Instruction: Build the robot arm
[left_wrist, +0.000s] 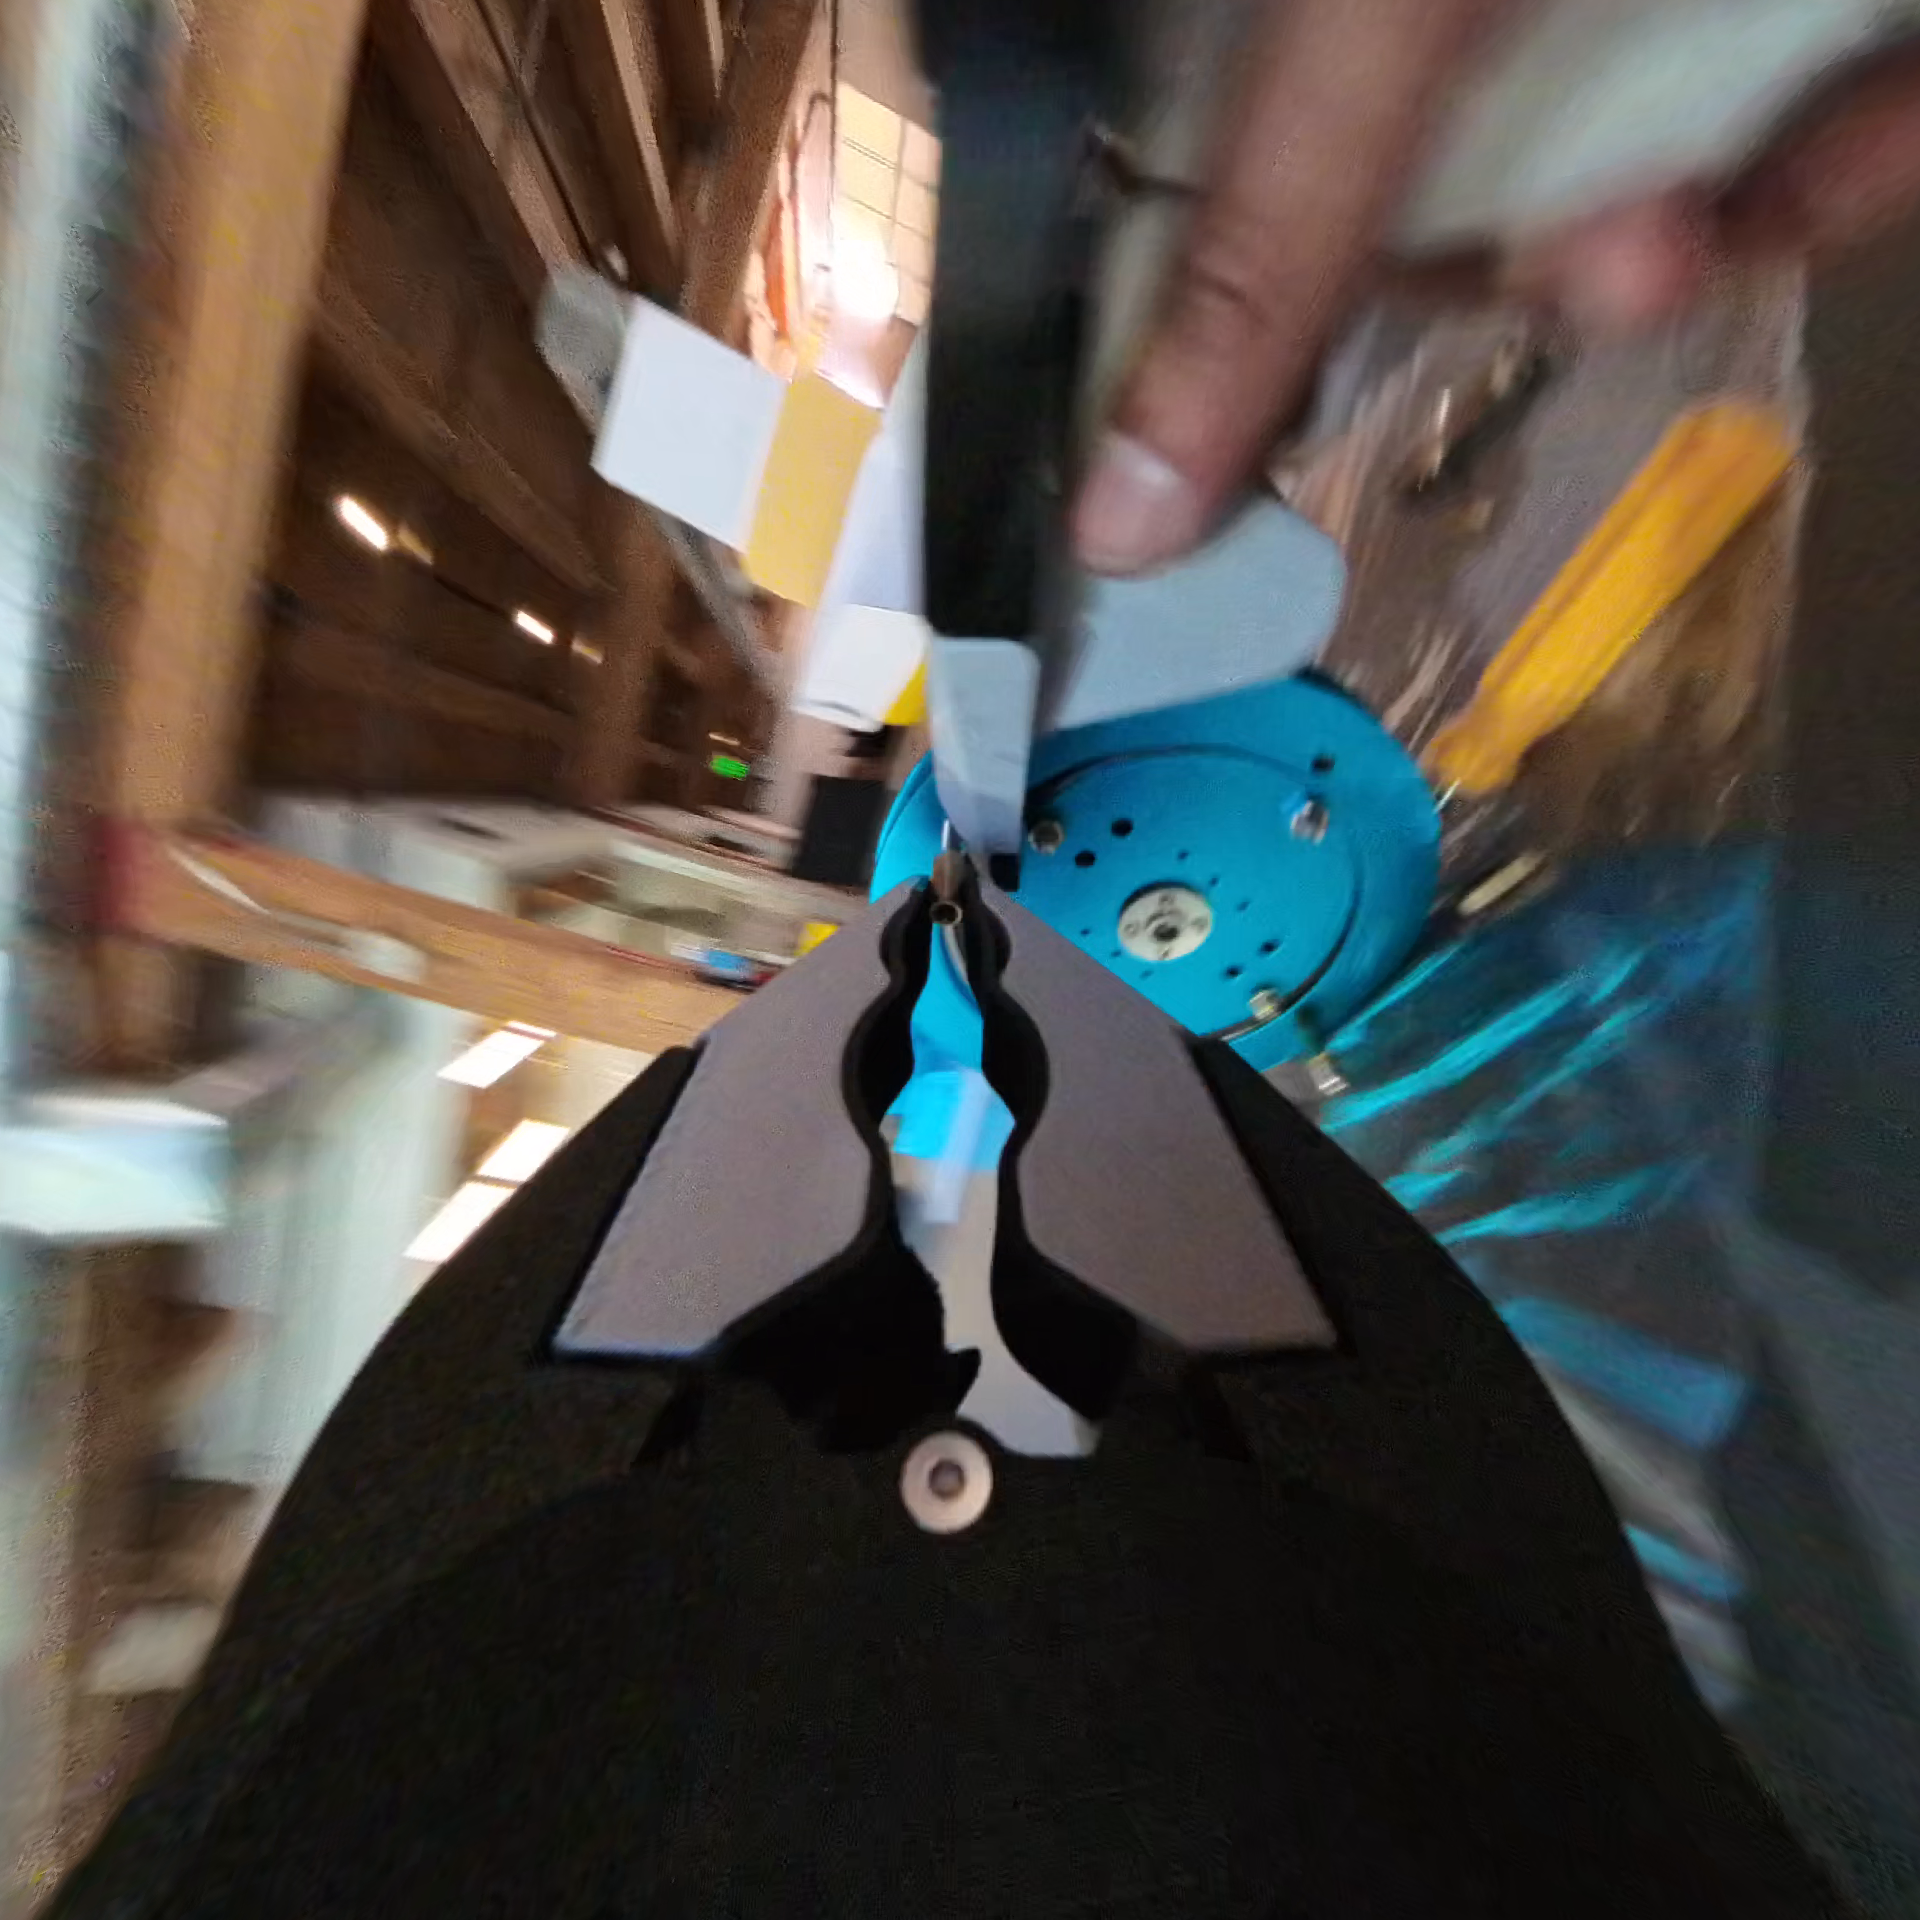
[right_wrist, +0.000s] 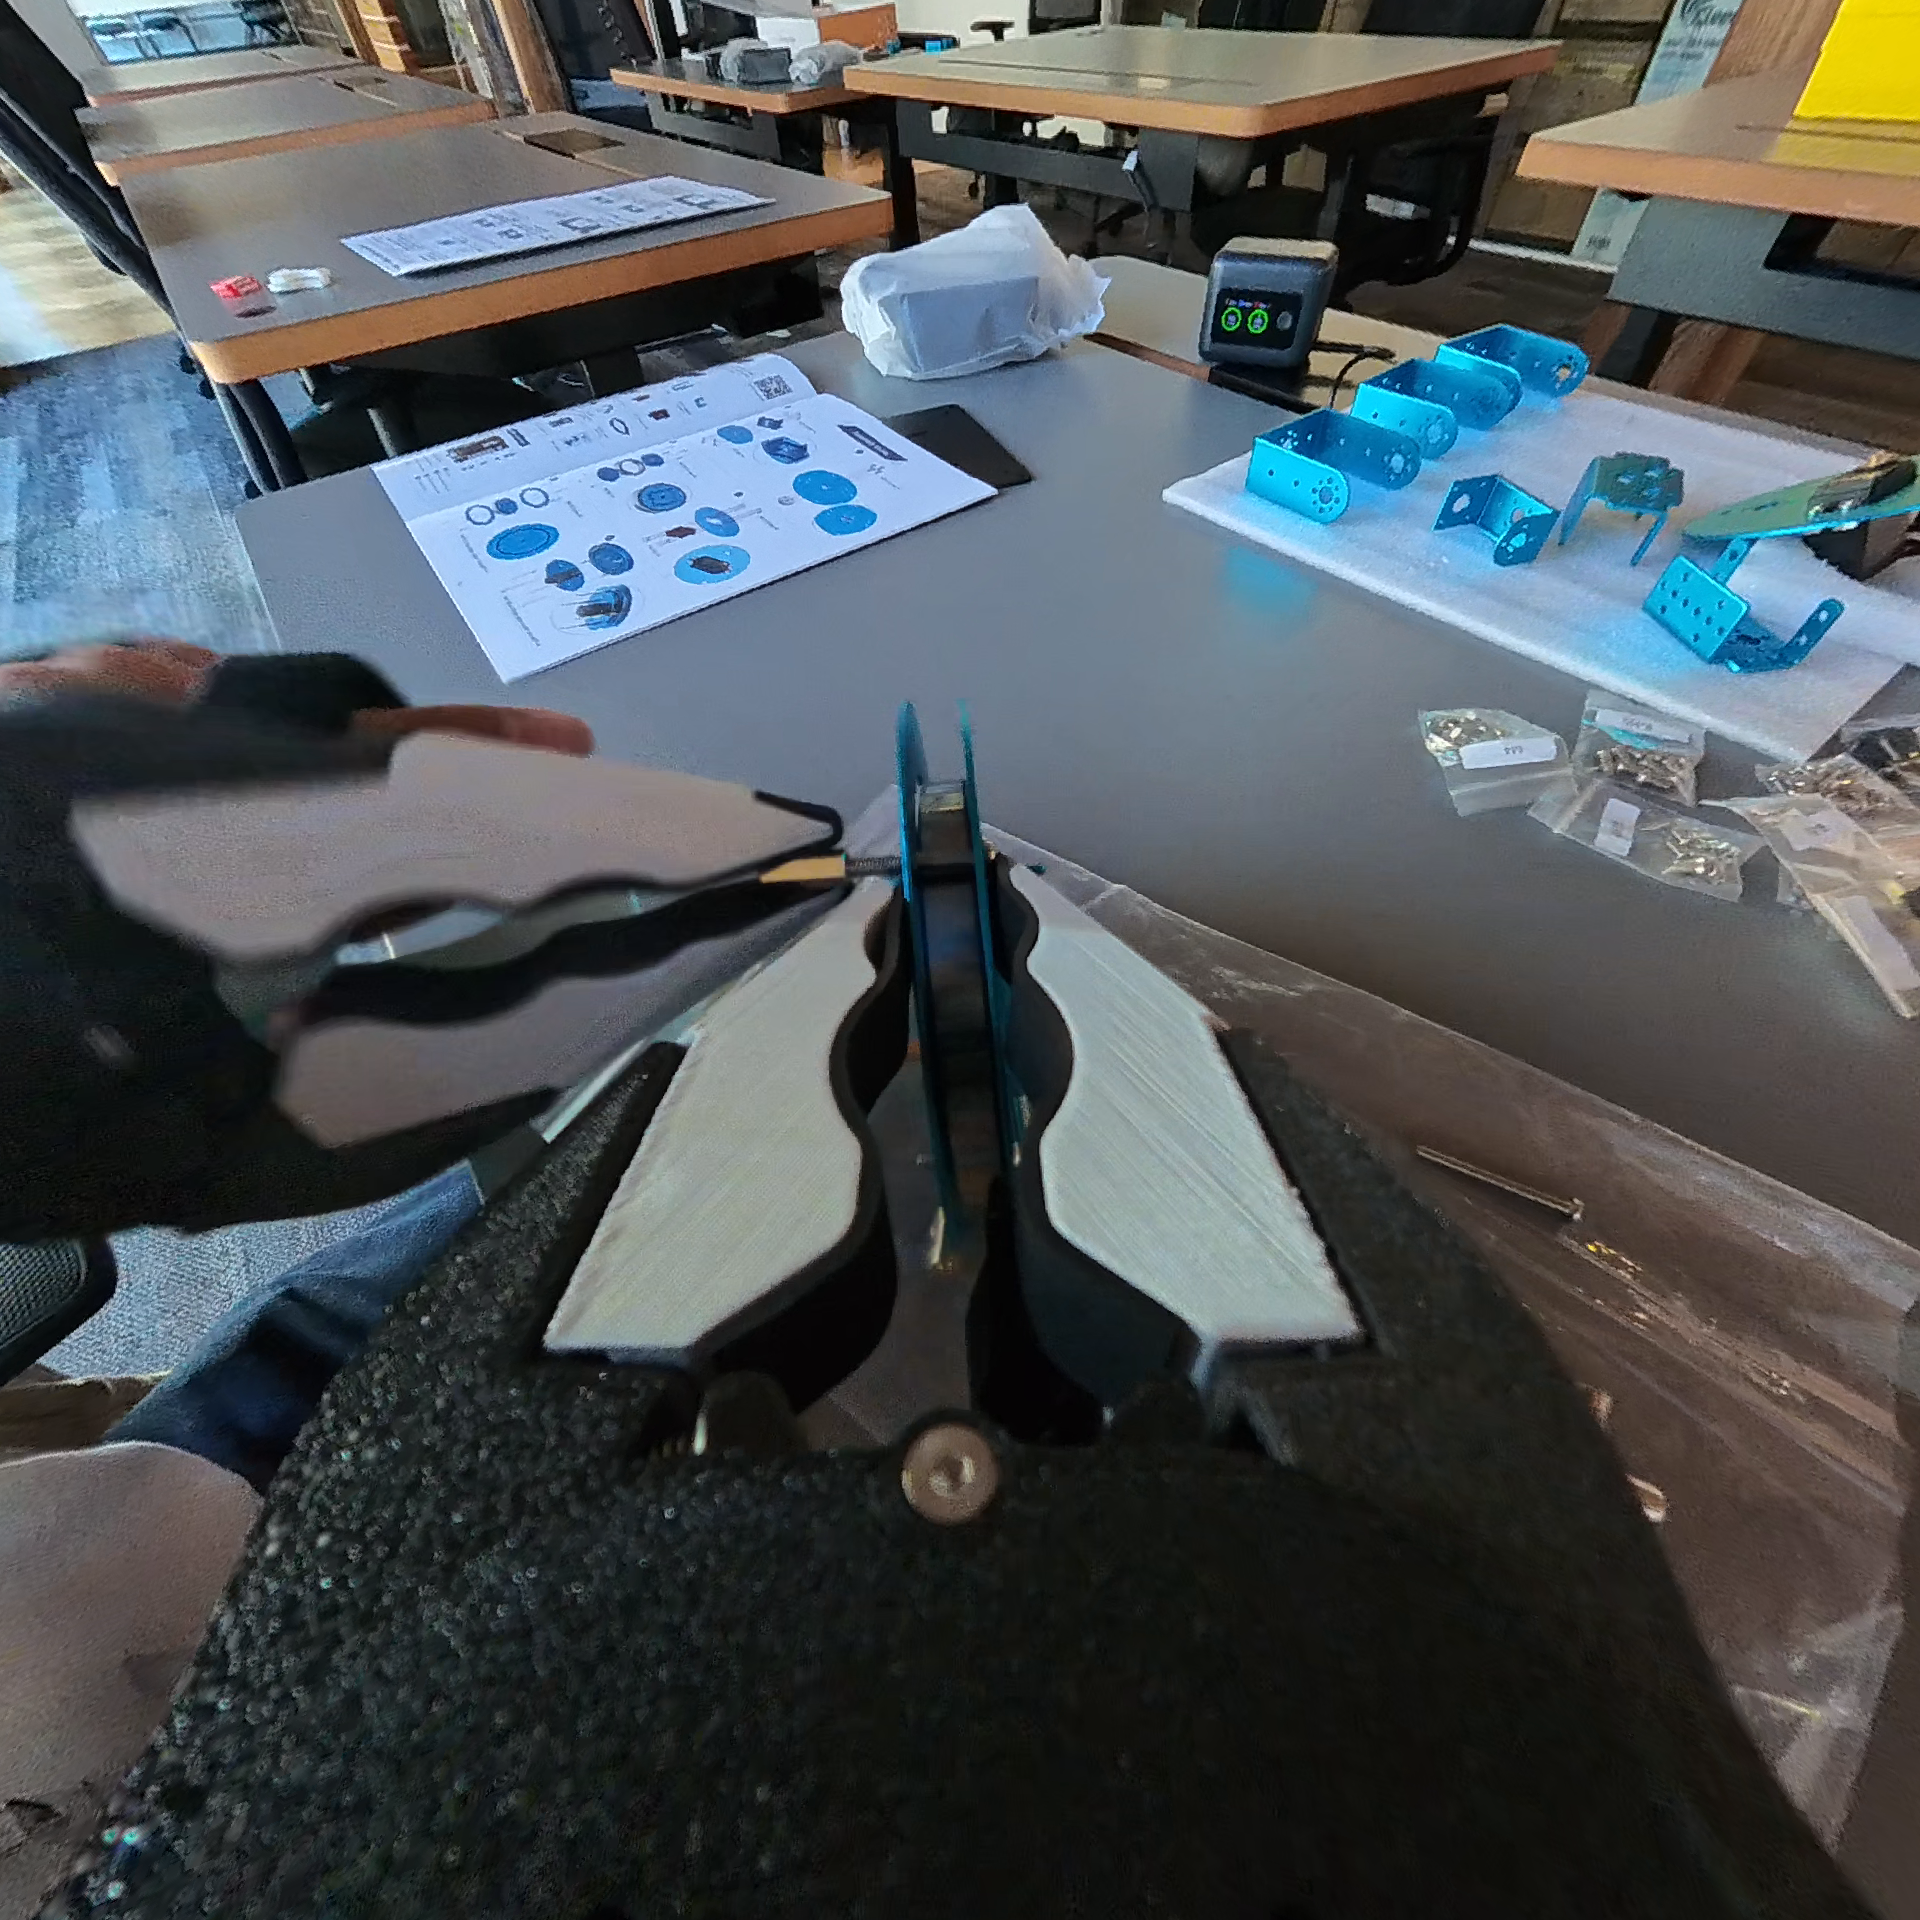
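My right gripper (right_wrist: 943, 896) is shut on a blue round two-plate disc assembly (right_wrist: 935, 790) and holds it edge-on above the grey table (right_wrist: 1143, 665). My left gripper (right_wrist: 821, 854) comes in from the left, shut on a small metal standoff (right_wrist: 805, 871) whose tip touches the disc's left face. In the left wrist view the left gripper (left_wrist: 948, 896) pinches the standoff (left_wrist: 948, 910) against the rim of the blue disc (left_wrist: 1195, 862). The right gripper's grey fingers (left_wrist: 982, 727) clamp the disc from above, with a person's thumb (left_wrist: 1174, 416) behind them.
An open instruction booklet (right_wrist: 675, 509) lies ahead. Blue metal brackets (right_wrist: 1340, 468) sit on a white foam sheet (right_wrist: 1538, 613) at the right, with bags of screws (right_wrist: 1621, 790) beside it. A clear plastic sheet (right_wrist: 1558, 1299) bears a loose long screw (right_wrist: 1496, 1179). A yellow screwdriver handle (left_wrist: 1610, 592) shows. Only a small space, under 4 cm, lies between the two pairs of fingers.
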